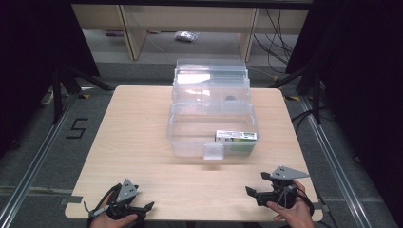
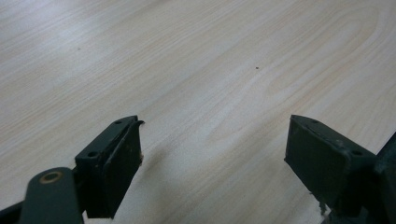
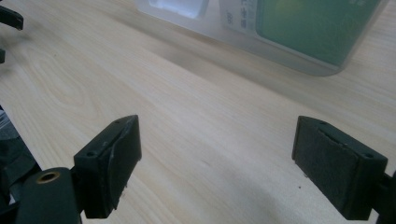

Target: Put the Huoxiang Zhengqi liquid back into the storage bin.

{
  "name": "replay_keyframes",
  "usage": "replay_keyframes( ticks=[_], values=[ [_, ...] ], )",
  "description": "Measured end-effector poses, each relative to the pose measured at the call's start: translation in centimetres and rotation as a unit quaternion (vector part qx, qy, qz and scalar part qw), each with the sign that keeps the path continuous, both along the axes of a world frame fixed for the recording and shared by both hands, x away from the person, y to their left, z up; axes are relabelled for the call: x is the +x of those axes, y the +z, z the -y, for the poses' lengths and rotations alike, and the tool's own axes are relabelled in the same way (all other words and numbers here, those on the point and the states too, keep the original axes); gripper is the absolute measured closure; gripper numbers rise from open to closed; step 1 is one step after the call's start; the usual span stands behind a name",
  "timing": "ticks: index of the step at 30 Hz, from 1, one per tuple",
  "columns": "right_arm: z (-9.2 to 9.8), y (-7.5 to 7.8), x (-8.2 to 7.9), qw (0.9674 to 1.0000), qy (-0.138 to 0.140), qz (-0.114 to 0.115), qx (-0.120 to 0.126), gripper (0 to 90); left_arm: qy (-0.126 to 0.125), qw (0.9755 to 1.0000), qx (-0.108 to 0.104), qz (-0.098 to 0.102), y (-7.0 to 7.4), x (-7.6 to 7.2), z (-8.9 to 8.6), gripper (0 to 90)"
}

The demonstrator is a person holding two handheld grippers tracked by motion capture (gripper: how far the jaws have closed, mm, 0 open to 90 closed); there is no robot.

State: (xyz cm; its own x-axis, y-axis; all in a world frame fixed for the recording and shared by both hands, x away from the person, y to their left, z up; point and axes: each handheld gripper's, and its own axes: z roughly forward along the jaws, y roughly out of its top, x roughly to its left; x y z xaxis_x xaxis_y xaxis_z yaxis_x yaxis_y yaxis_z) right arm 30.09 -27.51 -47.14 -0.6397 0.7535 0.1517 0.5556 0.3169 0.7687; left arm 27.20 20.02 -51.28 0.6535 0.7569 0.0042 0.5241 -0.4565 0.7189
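Pale wood grain covers the table (image 1: pixel 138 142), which stands on a grey floor with dark curtains at both sides and a taped number on the floor at its left. From the high view, a clear plastic box (image 1: pixel 211 128) sits toward the far middle of the tabletop with its lid thrown back, and a green packet (image 1: pixel 237 138) with a white label lies in its near right corner; a small clear latch (image 1: pixel 213 152) hangs from the near wall. The left gripper (image 1: pixel 145 207) lies low at the near left edge, its hand (image 1: pixel 111 213) wrapped round the body and the jaws pointing right along the edge. The right gripper (image 1: pixel 254 193) is held at the near right edge by the other hand (image 1: pixel 292 213), jaws pointing left and slightly toward the box, well apart from it. Bare wood stretches between the two grippers and between them and the box. Seen from the left gripper view, both black jaws stand wide apart over bare table with nothing between them, the pads just above the wood. Seen from the right gripper view, the jaws are likewise spread to their full width and hold nothing; beyond them lies a band of open tabletop, then the box's near wall with the green packet behind it at upper right and the latch at the top.
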Motion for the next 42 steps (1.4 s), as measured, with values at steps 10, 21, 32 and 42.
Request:
replay_keyframes(
  ticks=[10, 21, 32, 42],
  values=[
    [0.3, -0.5, -0.7, 1.0000, 0.000, -0.008, 0.005, 16.7, 0.003, 1.0000, -0.001, 0.001, 0.0, 0.0, -0.1, 17.9],
    [0.6, -1.1, -1.7, 0.9993, -0.017, -0.033, 0.009, 16.8, 0.001, 1.0000, 0.000, 0.000, 0.0, 0.0, 0.0, 18.0],
    [0.6, -1.6, -2.4, 0.9989, -0.024, -0.041, -0.006, 16.8, 0.001, 1.0000, 0.000, -0.002, 0.0, 0.0, 0.0, 18.0],
    [0.5, -1.8, -2.3, 0.9992, -0.009, -0.030, -0.024, 16.8, 0.004, 1.0000, 0.002, 0.001, 0.0, 0.0, 0.0, 18.0]
  ],
)
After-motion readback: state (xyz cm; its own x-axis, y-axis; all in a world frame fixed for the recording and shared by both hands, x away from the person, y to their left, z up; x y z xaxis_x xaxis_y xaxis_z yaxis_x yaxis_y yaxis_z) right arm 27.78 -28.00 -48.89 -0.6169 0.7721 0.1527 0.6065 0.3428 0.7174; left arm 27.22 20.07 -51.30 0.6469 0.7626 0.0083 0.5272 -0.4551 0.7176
